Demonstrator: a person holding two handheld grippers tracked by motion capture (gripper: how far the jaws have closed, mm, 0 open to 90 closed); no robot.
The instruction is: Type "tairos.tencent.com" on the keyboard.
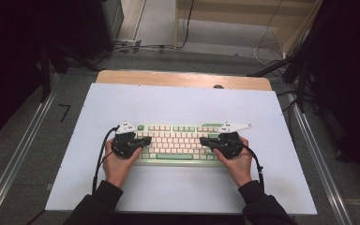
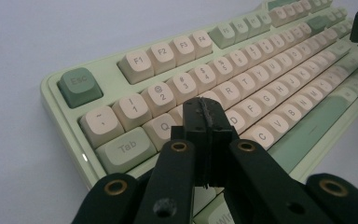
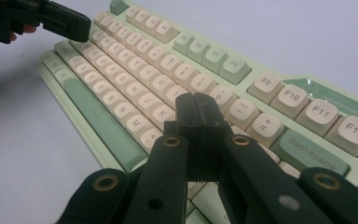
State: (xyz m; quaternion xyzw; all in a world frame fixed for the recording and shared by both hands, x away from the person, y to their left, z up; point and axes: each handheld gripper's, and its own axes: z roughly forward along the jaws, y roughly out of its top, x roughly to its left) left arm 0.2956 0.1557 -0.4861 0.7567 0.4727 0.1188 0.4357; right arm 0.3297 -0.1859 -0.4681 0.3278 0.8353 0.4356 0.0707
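Observation:
A pale green keyboard (image 1: 176, 143) with cream and green keys lies on the white mat. My left gripper (image 1: 146, 140) hovers over its left end, jaws shut with nothing between them. In the left gripper view the closed tips (image 2: 204, 112) sit just above the keys near Q and W of the keyboard (image 2: 242, 70). My right gripper (image 1: 203, 139) is over the right half, also shut and empty. In the right gripper view its tips (image 3: 196, 106) hang above the keys by L and P of the keyboard (image 3: 135, 79), with the left gripper (image 3: 86, 29) at the far top left.
The white mat (image 1: 178, 105) covers a wooden table (image 1: 183, 77) and has bare room behind and in front of the keyboard. Metal rails (image 1: 14, 159) run along both sides. Cables (image 1: 136, 47) lie on the floor beyond the table.

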